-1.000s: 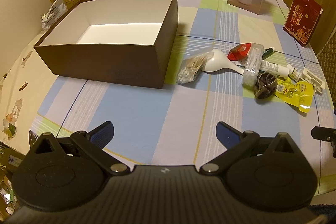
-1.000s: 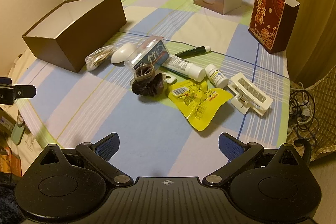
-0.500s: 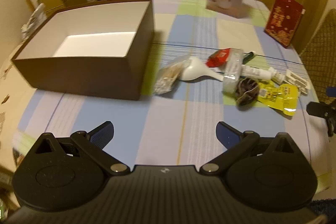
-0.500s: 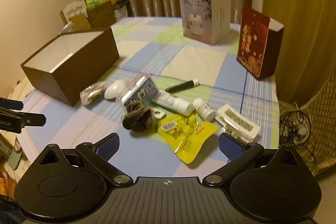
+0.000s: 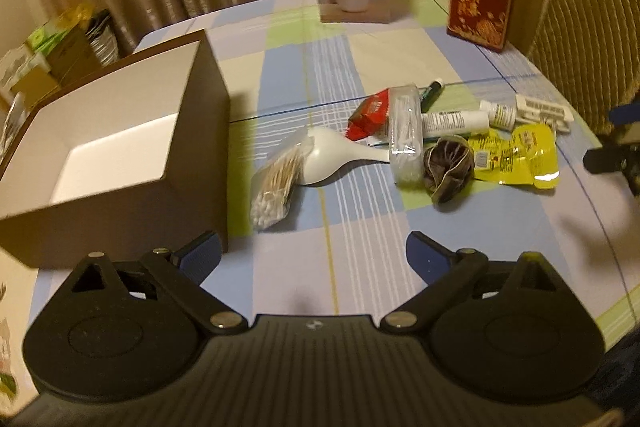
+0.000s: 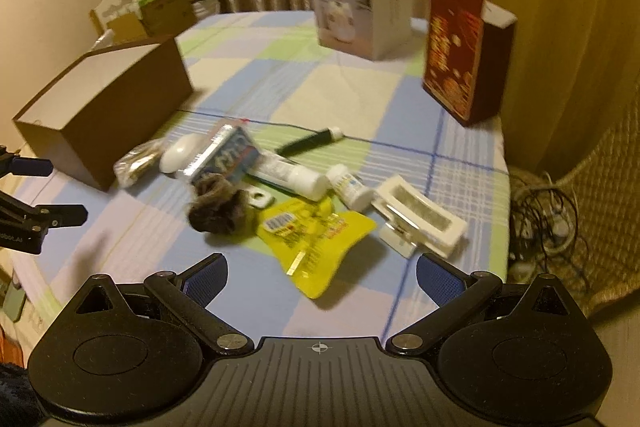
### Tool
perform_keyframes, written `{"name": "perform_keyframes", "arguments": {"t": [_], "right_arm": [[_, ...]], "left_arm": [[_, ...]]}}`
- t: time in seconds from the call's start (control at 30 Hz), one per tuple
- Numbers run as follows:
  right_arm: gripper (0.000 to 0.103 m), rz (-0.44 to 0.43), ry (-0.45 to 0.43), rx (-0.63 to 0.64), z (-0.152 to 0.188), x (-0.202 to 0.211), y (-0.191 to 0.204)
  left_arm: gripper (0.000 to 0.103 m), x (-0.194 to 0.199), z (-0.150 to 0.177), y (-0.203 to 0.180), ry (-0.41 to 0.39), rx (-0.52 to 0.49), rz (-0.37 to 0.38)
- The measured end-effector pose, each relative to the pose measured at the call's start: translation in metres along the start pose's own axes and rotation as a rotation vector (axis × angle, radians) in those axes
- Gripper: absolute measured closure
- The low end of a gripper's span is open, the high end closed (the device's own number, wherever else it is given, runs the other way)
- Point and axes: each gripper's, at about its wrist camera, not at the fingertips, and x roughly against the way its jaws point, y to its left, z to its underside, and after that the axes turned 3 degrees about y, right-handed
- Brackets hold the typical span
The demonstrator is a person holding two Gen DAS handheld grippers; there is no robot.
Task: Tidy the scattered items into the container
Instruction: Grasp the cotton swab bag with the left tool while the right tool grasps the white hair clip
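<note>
Above a checked surface (image 5: 360,267) we hold both grippers over a heap of small things, nothing yet lifted. Compared with a second ago, our left gripper (image 5: 312,253) has swung nearer the brown box (image 5: 192,163), which stands empty at its left, and its fingers are closing with only air between them. Our right gripper (image 6: 320,273) hovers with fingers spread wide and bare. Beside the box lie a bag of cotton swabs (image 5: 276,183) and a white spoon (image 5: 332,159); further right sit a brown scrunchie (image 5: 448,167), a yellow pouch (image 6: 316,239), a tube (image 6: 288,175) and a white clip (image 6: 420,219). We judge the tidying barely begun, with the swabs nearest the left gripper.
</note>
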Motion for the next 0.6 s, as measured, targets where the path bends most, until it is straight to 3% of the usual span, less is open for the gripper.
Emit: {"name": "perform_keyframes", "arguments": {"t": [0.23, 0.6], "right_arm": [[0.0, 0.038, 0.031, -0.048, -0.001, -0.01, -0.024], [0.0, 0.046, 0.064, -0.085, -0.009, -0.027, -0.046]], "left_arm": [[0.014, -0.025, -0.01, 0.004, 0.035, -0.062, 0.046], [0.024, -0.071, -0.041, 0.009, 0.089, -0.139, 0.022]]}}
